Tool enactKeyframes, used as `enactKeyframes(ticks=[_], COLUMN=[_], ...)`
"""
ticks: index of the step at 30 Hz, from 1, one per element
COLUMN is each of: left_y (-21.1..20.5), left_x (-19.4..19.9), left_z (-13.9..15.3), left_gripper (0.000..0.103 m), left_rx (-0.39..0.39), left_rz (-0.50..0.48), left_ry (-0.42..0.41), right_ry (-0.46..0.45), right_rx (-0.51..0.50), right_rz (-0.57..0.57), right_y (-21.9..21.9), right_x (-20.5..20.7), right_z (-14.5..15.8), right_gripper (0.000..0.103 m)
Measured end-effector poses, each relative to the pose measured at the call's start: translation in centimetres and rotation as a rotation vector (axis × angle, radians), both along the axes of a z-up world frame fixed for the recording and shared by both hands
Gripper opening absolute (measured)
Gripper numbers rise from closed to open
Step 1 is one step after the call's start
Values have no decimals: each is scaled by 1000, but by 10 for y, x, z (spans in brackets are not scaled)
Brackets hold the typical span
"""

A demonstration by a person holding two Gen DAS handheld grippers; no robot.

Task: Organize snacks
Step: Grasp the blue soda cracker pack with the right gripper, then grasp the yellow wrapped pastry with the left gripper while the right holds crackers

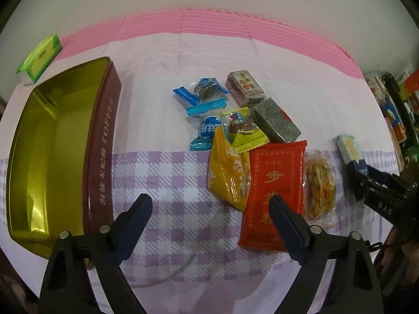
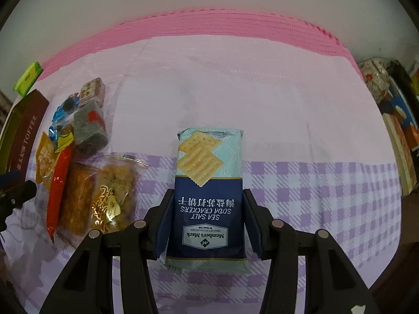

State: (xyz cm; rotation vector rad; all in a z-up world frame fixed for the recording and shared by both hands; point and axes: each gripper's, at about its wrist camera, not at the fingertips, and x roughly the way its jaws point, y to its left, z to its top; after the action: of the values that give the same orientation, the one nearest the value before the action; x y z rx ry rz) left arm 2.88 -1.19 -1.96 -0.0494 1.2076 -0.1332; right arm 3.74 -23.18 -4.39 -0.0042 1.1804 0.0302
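Note:
An open maroon toffee tin (image 1: 52, 141) with a gold inside sits at the left. A pile of snacks lies in the middle: a red packet (image 1: 275, 183), a yellow packet (image 1: 227, 175), blue-wrapped candies (image 1: 204, 96), a grey block (image 1: 275, 123) and a peanut brittle pack (image 1: 319, 185). My left gripper (image 1: 212, 204) is open and empty above the cloth, its right finger over the red packet. My right gripper (image 2: 207, 198) is shut on a sea salt soda cracker pack (image 2: 207, 183), its jaws pressed on both sides; the pack also shows in the left wrist view (image 1: 348, 149).
A green packet (image 1: 39, 57) lies behind the tin near the pink band of the tablecloth (image 1: 209, 21). Boxes and clutter (image 1: 392, 110) stand past the table's right edge. The checked cloth (image 2: 327, 196) covers the table.

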Motion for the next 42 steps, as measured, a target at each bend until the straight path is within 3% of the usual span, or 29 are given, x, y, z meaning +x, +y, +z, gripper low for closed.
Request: enactKeyframes(ticks=[17,22,27,42], left_y=[-8,-8,-7,11], left_x=[37,43,43,24], left_z=[-17,-23,-27,-16], left_gripper=[69,59,41,38], left_rx=[-12,-21,-27,-27], left_rz=[-29,-28,-37,-35], left_ry=[38,57,69,43], right_ry=[25,24,22,23], right_rx=[-9,-5,-7,-12], right_rz=[11,10,9,5], right_y=[4,4,5,5], right_x=[3,4,3,5], right_z=[-10,-11,-11,-11], right_gripper=[48,50,51,53])
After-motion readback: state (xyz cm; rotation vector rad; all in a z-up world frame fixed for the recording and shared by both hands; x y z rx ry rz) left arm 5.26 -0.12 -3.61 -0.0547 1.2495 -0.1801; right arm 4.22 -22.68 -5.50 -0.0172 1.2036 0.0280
